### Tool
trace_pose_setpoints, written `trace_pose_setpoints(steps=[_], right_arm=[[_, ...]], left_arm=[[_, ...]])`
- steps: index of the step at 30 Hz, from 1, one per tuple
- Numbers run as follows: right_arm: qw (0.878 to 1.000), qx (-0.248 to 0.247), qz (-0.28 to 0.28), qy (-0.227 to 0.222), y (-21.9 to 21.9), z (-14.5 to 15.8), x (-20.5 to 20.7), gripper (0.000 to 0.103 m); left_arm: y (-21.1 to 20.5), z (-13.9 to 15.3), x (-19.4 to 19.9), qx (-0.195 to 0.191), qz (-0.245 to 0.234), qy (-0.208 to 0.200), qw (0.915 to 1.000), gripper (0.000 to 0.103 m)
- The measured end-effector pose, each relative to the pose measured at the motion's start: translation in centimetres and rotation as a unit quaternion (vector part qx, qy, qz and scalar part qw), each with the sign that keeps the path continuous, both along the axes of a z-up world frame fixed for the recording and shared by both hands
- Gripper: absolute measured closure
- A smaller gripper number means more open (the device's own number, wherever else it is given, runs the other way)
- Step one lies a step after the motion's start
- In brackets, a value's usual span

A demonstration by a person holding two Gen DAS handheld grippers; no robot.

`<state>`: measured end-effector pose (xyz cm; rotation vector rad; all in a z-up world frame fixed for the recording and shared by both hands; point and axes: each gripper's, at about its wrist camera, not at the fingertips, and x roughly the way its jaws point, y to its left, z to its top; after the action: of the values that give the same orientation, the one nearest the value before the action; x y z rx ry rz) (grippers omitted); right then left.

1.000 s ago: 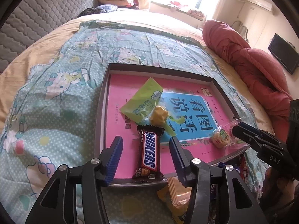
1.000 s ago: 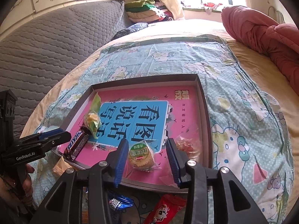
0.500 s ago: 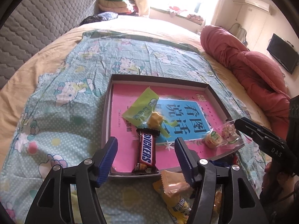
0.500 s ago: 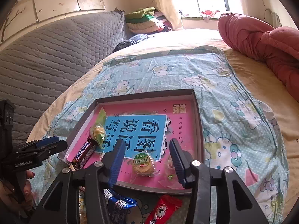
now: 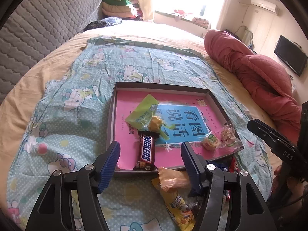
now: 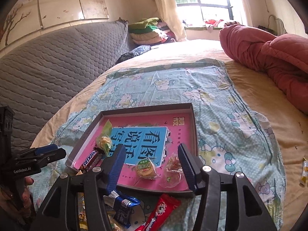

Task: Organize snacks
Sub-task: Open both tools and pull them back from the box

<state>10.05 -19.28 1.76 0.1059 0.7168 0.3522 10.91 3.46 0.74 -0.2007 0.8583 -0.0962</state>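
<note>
A shallow dark-walled box (image 5: 209, 93) with a pink and blue floor lies on the bed. In it are a Snickers bar (image 5: 146, 153), a green-wrapped snack (image 5: 143, 111), a round cookie pack (image 6: 144, 168) and a clear-wrapped sweet (image 6: 173, 164). My left gripper (image 5: 150, 159) is open and empty, above the box's near edge. My right gripper (image 6: 150, 163) is open and empty, just short of the cookie pack. Loose snacks lie in front of the box: an orange pack (image 5: 172, 179), a yellow pack (image 5: 178, 205), a blue pack (image 6: 125, 206) and a red stick pack (image 6: 159, 211).
The box rests on a Hello Kitty cloth (image 5: 77, 104) over a beige bed. A red quilt (image 5: 259, 77) is bunched at the right. A grey padded headboard (image 6: 48, 63) stands at the left. Folded clothes (image 6: 148, 28) are stacked at the back. A small yellow pack (image 6: 304, 170) lies far right.
Both grippers have pulled back and up from the box and opened wider. The Snickers bar and the cookie pack stay in the box. More loose snacks show in front.
</note>
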Motion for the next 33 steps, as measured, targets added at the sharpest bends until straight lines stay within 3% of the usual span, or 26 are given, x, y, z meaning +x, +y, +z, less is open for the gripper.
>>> trace_pose_setpoints(steps=[20, 33], right_arm=[[1.000, -0.009, -0.012, -0.025, -0.5, 1.5, -4.0, 0.035], [1.000, -0.004, -0.021, 0.000, -1.4, 1.0, -5.9, 0.032]], left_arm=[[-0.3, 1.4, -3.1, 0.010, 0.004, 0.001, 0.9999, 0.029], [-0.6, 0.5, -4.0, 0.005, 0.002, 0.027, 0.9996, 0.029]])
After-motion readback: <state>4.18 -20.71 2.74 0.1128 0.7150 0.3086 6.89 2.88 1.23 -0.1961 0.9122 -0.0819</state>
